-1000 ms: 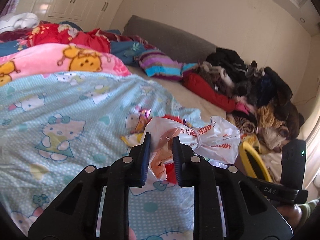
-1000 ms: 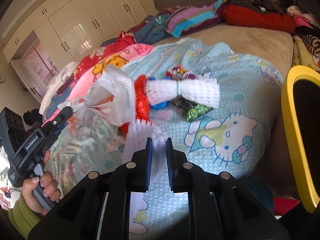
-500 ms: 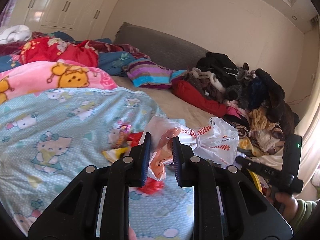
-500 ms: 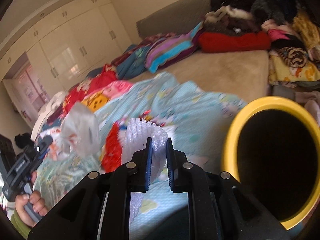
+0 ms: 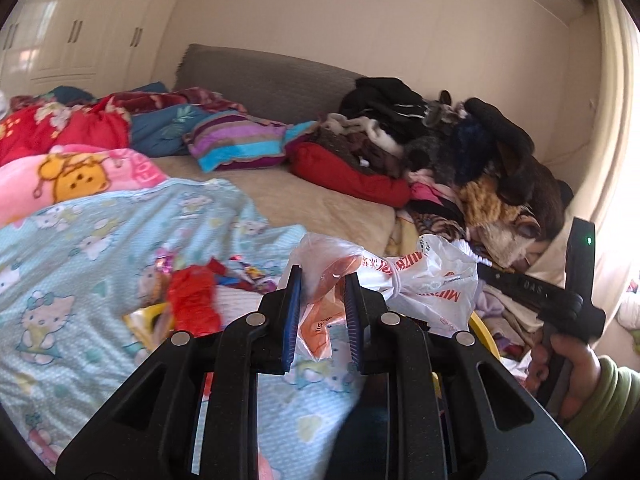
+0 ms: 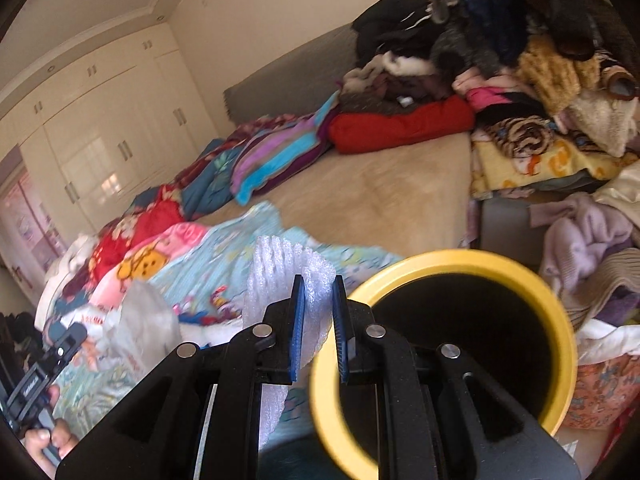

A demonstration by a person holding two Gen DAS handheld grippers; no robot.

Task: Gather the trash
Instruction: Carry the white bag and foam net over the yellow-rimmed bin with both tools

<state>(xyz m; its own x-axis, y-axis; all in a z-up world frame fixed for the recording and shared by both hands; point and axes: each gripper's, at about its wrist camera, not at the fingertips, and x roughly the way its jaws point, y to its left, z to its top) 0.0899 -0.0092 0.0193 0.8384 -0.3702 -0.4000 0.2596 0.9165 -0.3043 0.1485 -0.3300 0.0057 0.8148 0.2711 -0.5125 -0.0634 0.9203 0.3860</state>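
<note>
The left gripper [image 5: 320, 280] pointed slightly downward, its 2 blue pads [image 5: 291, 312] pinched on a bag [image 5: 424, 280]. The right gripper [image 6: 319, 292] tilted down too, nipping a foam sheet [image 6: 276, 272]. Each hand [image 5: 568, 376] wrapped its fingers around a black handle.

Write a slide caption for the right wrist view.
Right gripper shut on white foam netting beside the open yellow-rimmed bin, above the cluttered bed.

Open yellow-rimmed bin [image 6: 560, 320] mouth; piled clothes [image 6: 520, 60] beyond
</note>
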